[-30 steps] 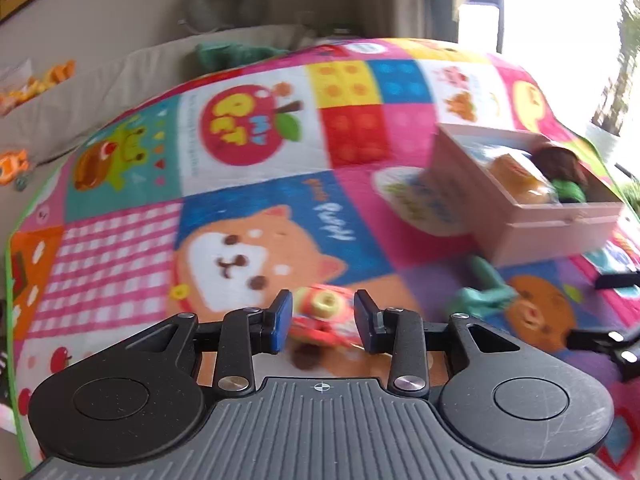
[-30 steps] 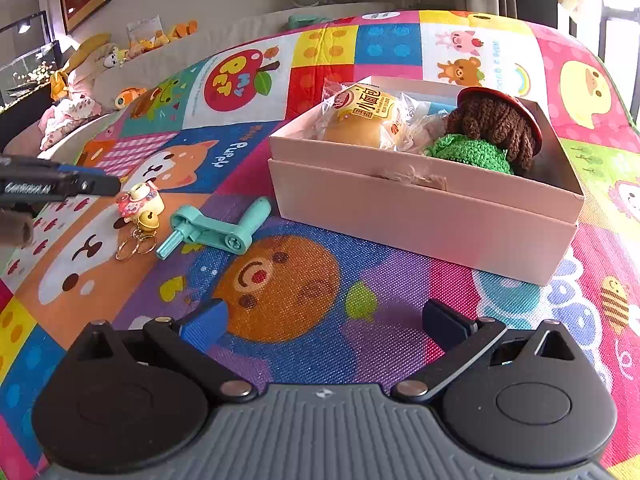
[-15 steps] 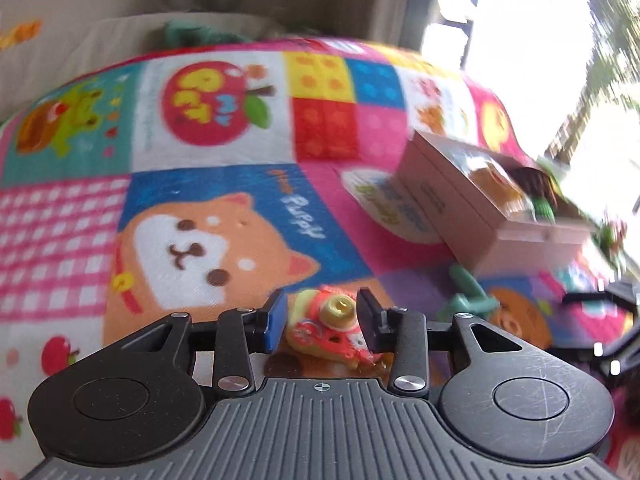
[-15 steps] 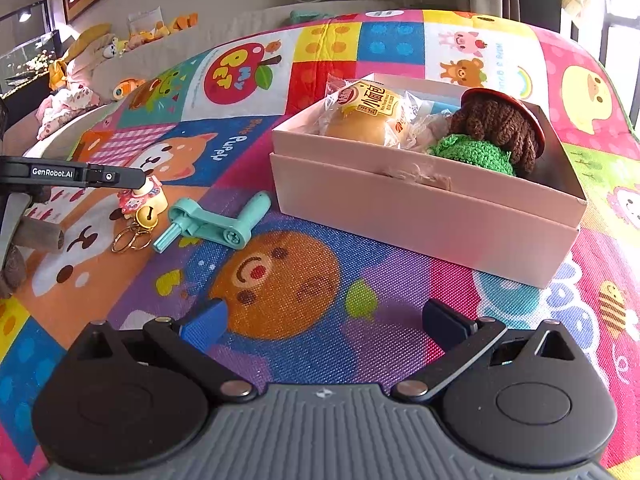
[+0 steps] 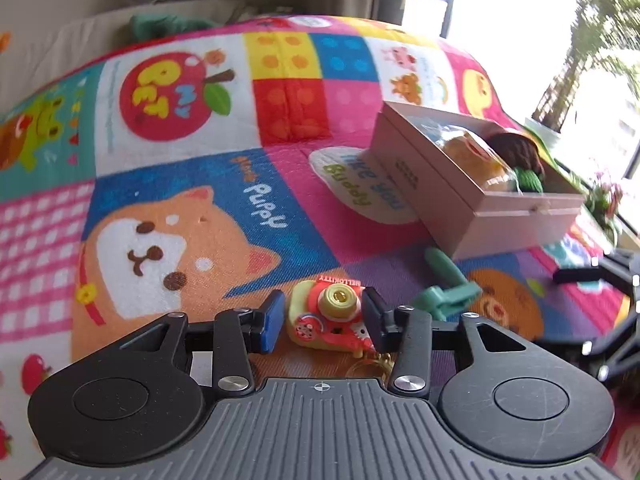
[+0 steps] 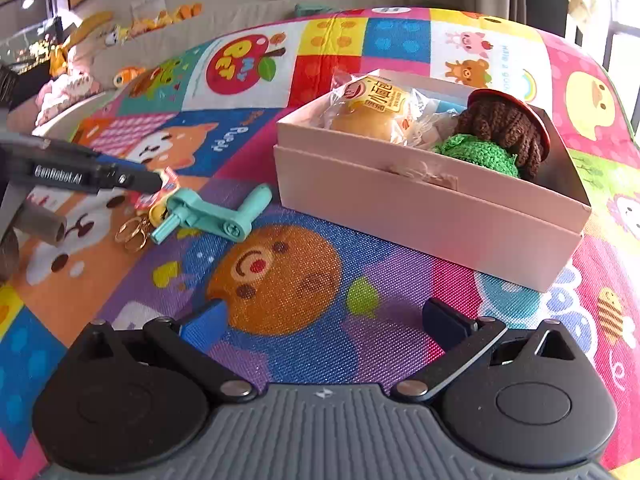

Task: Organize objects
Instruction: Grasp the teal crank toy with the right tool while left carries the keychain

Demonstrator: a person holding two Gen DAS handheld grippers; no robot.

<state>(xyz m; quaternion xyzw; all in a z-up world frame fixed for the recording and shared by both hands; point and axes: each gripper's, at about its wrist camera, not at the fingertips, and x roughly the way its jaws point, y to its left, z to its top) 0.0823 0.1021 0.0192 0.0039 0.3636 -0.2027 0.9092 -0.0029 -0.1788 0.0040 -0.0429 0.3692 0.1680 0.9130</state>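
Pink box (image 6: 432, 204) on the patterned play mat (image 6: 280, 280), lid off. Inside: a wrapped bun (image 6: 372, 114) at the left end, a brown crocheted toy (image 6: 506, 124) and a green crocheted piece (image 6: 476, 152) at the right.

Left gripper (image 5: 322, 322) low over the mat, fingers narrowed around a toy camera keychain (image 5: 330, 320), right pad touching it, a slight gap at the left pad; key rings (image 6: 132, 230) trailing on the mat. Teal crank handle (image 6: 212, 212) lying just right of the keychain, left of the box.

Right gripper (image 6: 322, 318) near, level above the mat, fingers spread wide, holding nothing.
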